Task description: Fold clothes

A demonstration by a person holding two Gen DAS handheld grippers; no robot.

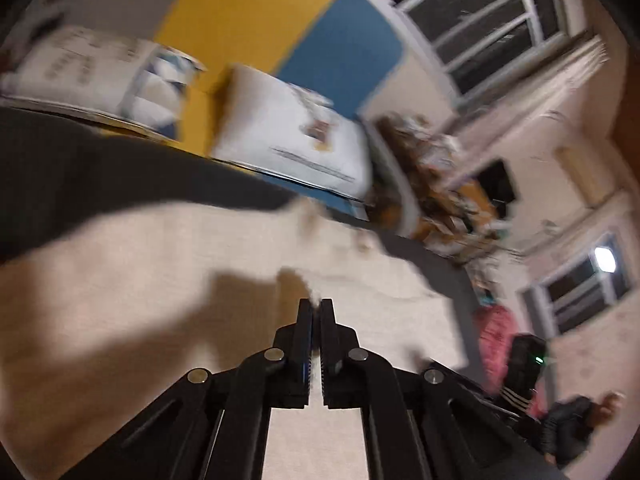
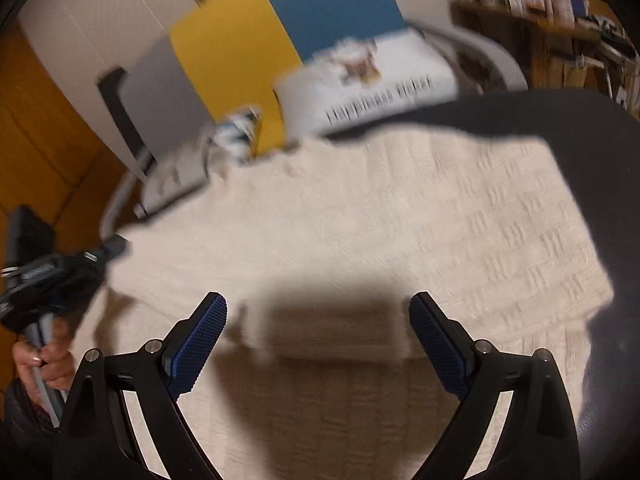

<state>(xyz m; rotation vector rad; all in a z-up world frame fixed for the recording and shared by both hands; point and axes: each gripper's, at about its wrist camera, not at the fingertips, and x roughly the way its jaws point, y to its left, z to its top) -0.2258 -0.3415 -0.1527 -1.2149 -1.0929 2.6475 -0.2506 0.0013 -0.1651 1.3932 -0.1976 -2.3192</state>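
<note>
Motion blur smears the printed white box (image 2: 368, 76) at upper centre of the right wrist view, so its lettering is unreadable. The cream knitted garment (image 2: 360, 208) runs off the bottom edge. At far left, a hand (image 2: 48, 360) is cut by the frame. In the left wrist view, clutter (image 1: 436, 184) at centre right is indistinct.

At twelve o'clock I see a wall panel of yellow (image 2: 224, 52) and blue (image 2: 332, 4). A white-framed window (image 1: 492, 20) sits at one o'clock in the left view, dark outside. A cluttered wooden shelf (image 2: 560, 32) stands at two o'clock.
</note>
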